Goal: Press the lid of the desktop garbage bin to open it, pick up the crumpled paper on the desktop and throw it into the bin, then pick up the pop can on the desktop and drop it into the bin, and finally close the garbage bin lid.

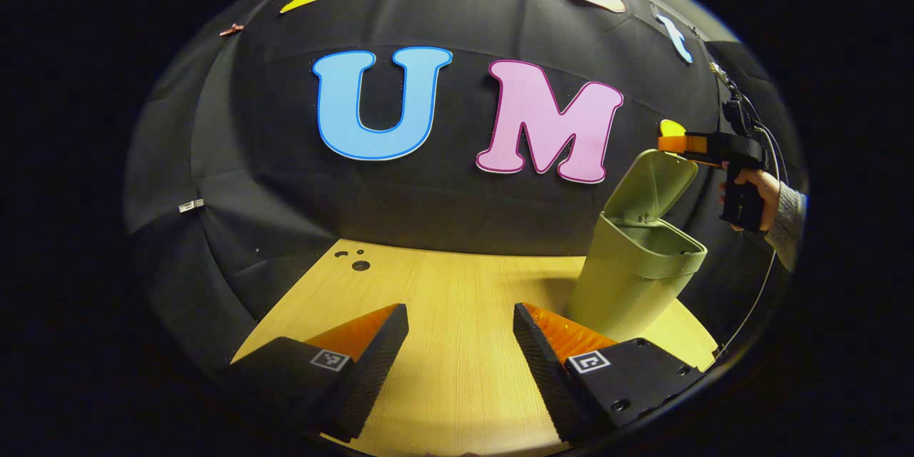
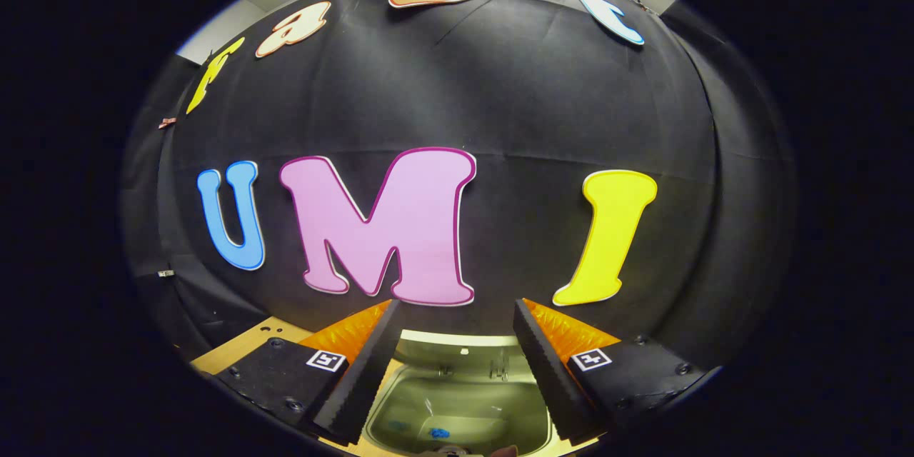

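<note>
The green desktop bin (image 1: 628, 285) stands on the right side of the wooden table (image 1: 457, 378), its lid (image 1: 651, 184) tipped up and open. My left gripper (image 1: 460, 310) hovers open over bare tabletop to the left of the bin, with nothing between its fingers. A hand holds my right gripper (image 1: 675, 143) above the raised lid. In the right gripper view, my right gripper (image 2: 455, 305) is open and looks down into the bin's open mouth (image 2: 457, 400). A small blue patch (image 2: 439, 433) lies at the bottom of the bin. I cannot tell what it is.
A few small round holes (image 1: 360, 265) sit in the tabletop at its far left. The black cloth wall stands close behind the table and the bin. A grey sleeve (image 1: 785, 218) reaches in from the right edge.
</note>
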The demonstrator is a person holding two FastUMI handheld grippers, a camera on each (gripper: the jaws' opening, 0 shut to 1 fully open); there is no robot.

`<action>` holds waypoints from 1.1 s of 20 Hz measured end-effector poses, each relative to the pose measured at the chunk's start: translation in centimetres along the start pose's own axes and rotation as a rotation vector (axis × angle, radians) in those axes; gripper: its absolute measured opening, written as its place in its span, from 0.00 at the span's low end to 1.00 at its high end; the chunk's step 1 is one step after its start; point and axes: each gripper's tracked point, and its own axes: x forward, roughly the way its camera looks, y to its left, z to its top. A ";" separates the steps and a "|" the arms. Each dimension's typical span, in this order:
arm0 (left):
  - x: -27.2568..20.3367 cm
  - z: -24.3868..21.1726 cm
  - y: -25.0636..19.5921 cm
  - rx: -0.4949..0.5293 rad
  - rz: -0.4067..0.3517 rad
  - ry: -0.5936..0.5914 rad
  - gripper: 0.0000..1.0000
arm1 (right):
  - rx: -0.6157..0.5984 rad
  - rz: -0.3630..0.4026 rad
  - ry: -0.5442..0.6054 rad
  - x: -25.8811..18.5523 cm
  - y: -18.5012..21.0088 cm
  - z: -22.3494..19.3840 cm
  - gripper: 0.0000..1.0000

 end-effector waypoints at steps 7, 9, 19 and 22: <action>-0.1 -0.2 -0.3 -0.002 -0.009 -0.002 0.95 | -0.023 0.044 0.178 -3.0 1.5 -8.1 0.98; -0.2 -0.2 -0.2 0.001 -0.006 -0.002 0.95 | -0.040 0.054 0.215 -3.3 1.7 -10.2 0.98; 0.3 -0.3 -0.4 0.005 -0.001 0.009 0.95 | -0.002 0.033 0.273 -4.0 1.4 -15.3 0.98; 0.6 -0.4 -0.5 0.005 -0.004 0.014 0.95 | -0.009 0.026 0.268 -4.1 1.4 -15.7 0.98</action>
